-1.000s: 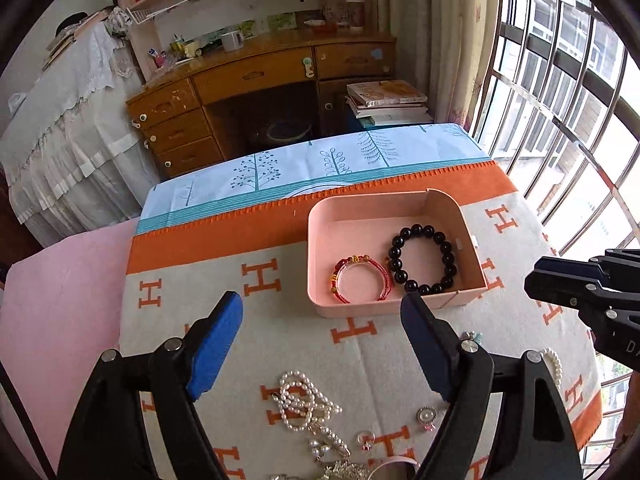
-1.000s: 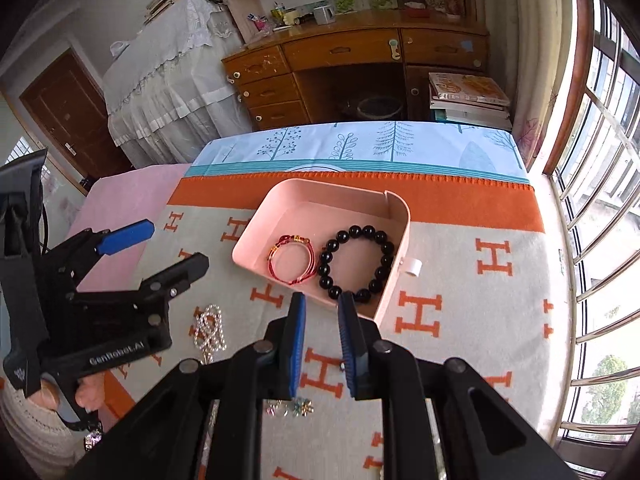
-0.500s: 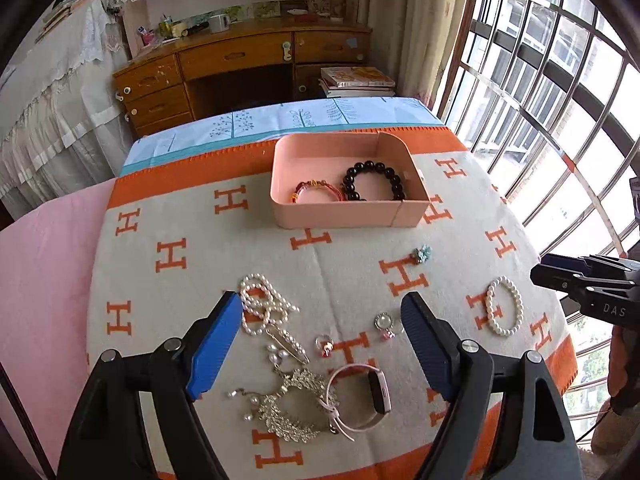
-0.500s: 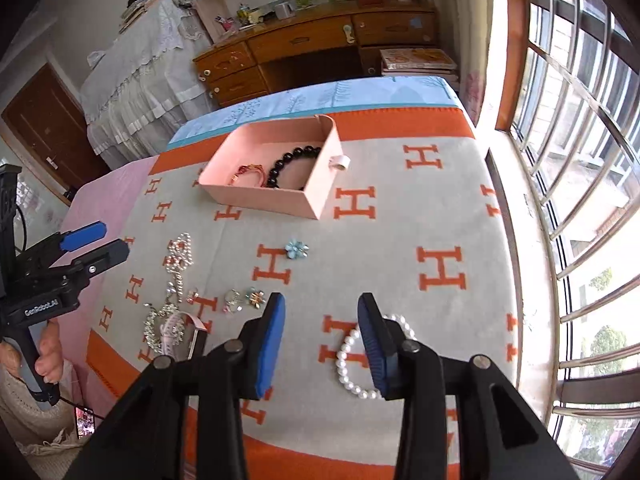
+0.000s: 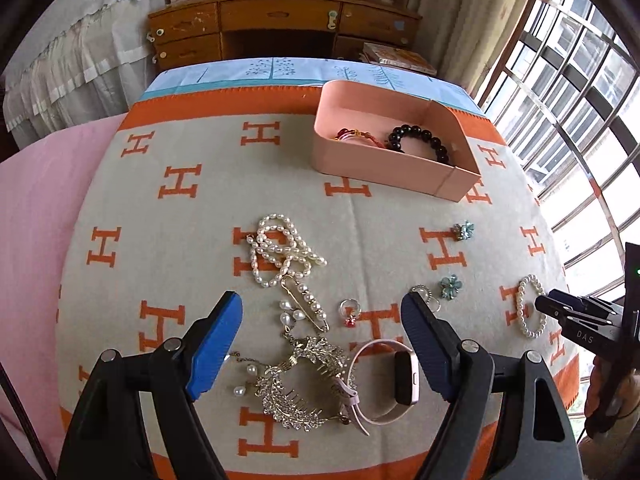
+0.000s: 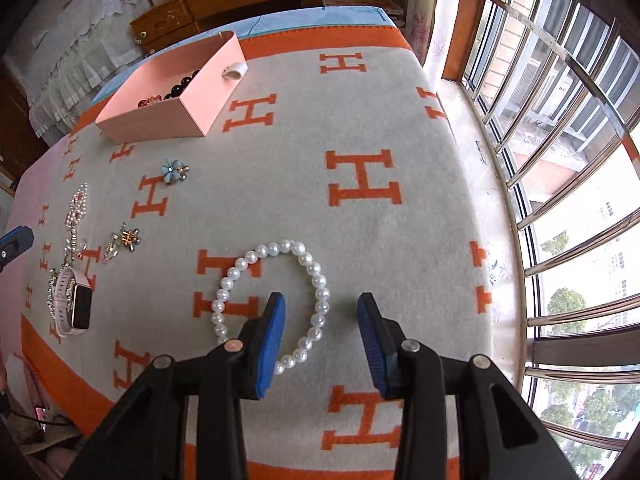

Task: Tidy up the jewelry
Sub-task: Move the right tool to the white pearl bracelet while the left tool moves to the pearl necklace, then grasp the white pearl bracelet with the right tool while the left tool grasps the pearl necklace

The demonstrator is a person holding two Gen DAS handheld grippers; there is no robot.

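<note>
**A:** Which piece do you take next, and with which hand?

**B:** The pearl bracelet is yours on the right. It lies flat on the blanket, a closed ring of beads, and your right gripper sits directly above its near right arc. One blue pad is inside the ring and the other is outside it, so the strand runs between the fingers.

**A:** Are those fingers on the beads yet?

**B:** No. They stand partly apart with clear gaps on both sides of the strand, gripping nothing. The strand passes across the gap from near to far, so closing should pinch it crosswise, which I judge a good line for a lift.

**A:** And the left side?

**B:** Your left gripper is spread wide and empty above the pile at the near left: the silver hair comb, the pink watch and the pearl pin. From there the bracelet lies far off to the right, at the blanket's edge, so the left hand is the poorer choice for it.

**A:** Where does it go afterwards?

**B:** Into the pink box, I judge. It stands at the far left from your right gripper, already holding a black bead bracelet and a red one. You have to carry the pearls away from you and leftwards over the small flower pieces.
</note>
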